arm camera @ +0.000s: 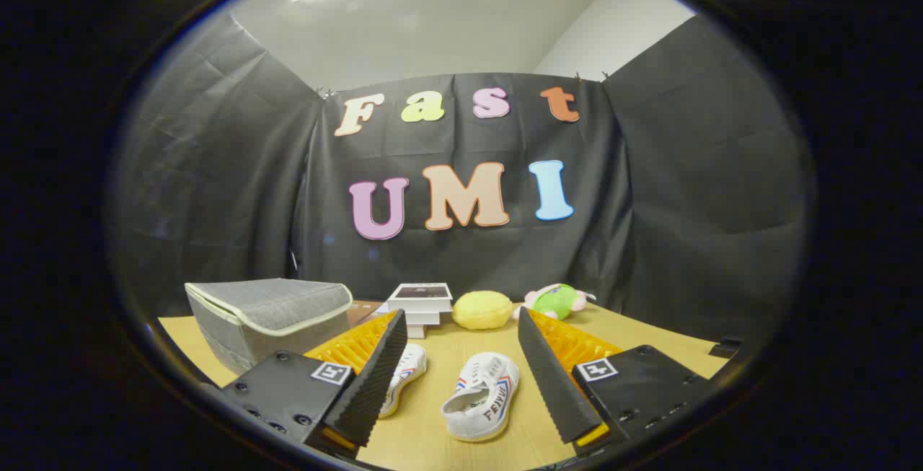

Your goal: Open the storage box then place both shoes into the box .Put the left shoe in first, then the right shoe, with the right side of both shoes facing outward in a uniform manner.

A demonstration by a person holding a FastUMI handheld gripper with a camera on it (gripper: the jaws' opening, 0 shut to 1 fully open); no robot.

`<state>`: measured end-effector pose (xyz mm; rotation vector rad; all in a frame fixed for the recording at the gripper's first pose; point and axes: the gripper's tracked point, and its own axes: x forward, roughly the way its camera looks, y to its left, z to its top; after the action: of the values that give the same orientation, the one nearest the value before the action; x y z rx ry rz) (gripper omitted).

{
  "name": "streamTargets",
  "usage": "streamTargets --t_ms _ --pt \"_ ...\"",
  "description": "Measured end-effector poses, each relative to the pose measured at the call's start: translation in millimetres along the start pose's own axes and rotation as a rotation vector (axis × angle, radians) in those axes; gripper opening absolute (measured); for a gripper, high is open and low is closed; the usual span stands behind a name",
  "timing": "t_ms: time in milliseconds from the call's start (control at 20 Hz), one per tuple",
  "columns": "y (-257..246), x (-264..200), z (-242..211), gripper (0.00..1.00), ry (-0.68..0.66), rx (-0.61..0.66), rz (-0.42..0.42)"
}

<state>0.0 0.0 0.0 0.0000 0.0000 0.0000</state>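
Observation:
A grey fabric storage box (pixel 268 318) with pale trim stands on the wooden table (pixel 649 345), its lid down, beyond my left finger. Two white canvas shoes with red and blue stripes lie on the table. One shoe (pixel 482 395) rests between my fingers, just ahead of them, with its opening toward me. The other shoe (pixel 405 376) lies beside it, partly hidden behind my left finger (pixel 371 377). My gripper (pixel 461 377) hangs above the table, open, with nothing held.
At the back of the table stand a small white stack of boxes (pixel 420 305), a yellow plush cushion (pixel 482 310) and a green and pink plush toy (pixel 557 300). Black cloth walls the booth on three sides.

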Motion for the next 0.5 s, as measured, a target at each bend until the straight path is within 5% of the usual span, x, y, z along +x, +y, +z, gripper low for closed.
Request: streamTargets --t_ms 500 --pt "4.5 -2.5 2.4 0.97 -0.001 -0.009 0.012"
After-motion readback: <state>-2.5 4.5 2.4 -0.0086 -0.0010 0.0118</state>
